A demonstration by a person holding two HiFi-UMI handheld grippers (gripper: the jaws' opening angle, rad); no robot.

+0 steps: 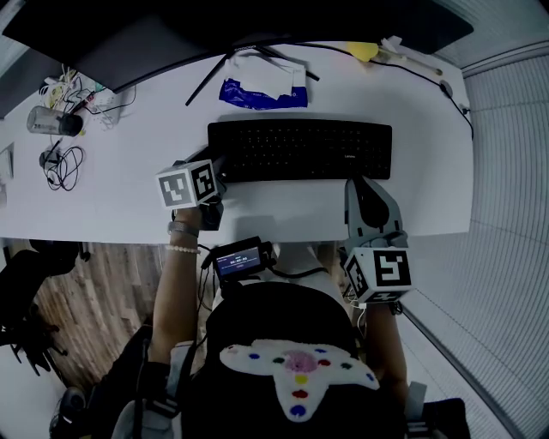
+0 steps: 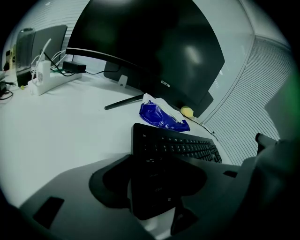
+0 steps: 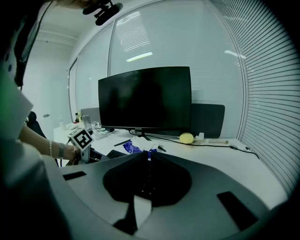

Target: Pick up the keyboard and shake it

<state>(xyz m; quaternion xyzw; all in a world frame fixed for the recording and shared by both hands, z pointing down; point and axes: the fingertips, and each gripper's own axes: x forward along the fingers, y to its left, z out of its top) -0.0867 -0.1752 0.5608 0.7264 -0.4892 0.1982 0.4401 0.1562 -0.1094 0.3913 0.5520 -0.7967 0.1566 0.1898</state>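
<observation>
Black keyboard (image 1: 300, 147) lying flat on the white bench (image 1: 120, 214), square in front of the dark monitor (image 1: 257, 21). That's where it sits right now, with a blue packet (image 1: 257, 94) just behind it. The left gripper (image 1: 218, 170) is at the keyboard's left end. Its jaws stand apart with that end between them, and one jaw is right up against the edge. Whether they're actually squeezing, I can't make out. Over on the other side, the right gripper (image 1: 360, 182) comes in at the near right corner, jaws closed tight together with nothing between them. Its tip is just at the keyboard's front edge, and contact there is hard to call. Cables (image 1: 60, 163) lie well off to the left, and there's a yellow lump (image 1: 364, 51) at the back.
</observation>
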